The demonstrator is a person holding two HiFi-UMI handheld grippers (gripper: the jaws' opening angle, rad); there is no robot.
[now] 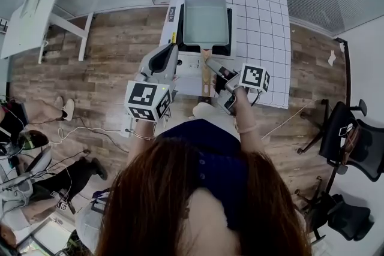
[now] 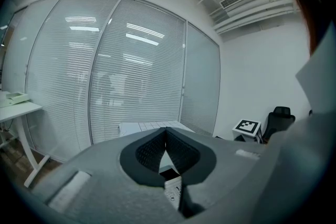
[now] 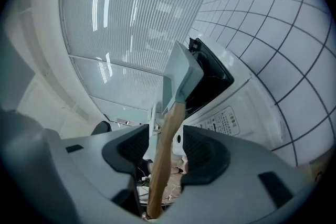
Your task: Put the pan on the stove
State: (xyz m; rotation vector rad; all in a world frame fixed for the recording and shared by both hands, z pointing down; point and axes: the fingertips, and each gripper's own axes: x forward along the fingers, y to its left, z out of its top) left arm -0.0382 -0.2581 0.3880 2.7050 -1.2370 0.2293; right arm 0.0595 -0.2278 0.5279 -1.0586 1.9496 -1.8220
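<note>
**What I can't make out from here**

In the head view the person's hair blanks out the lower middle, and the right gripper covers part of the pan handle. In the right gripper view that handle runs off the bottom edge, so I never see its end, and the print on the stove is too small to read. The left gripper hides everything below itself except a white printed sliver I can't identify.
</note>
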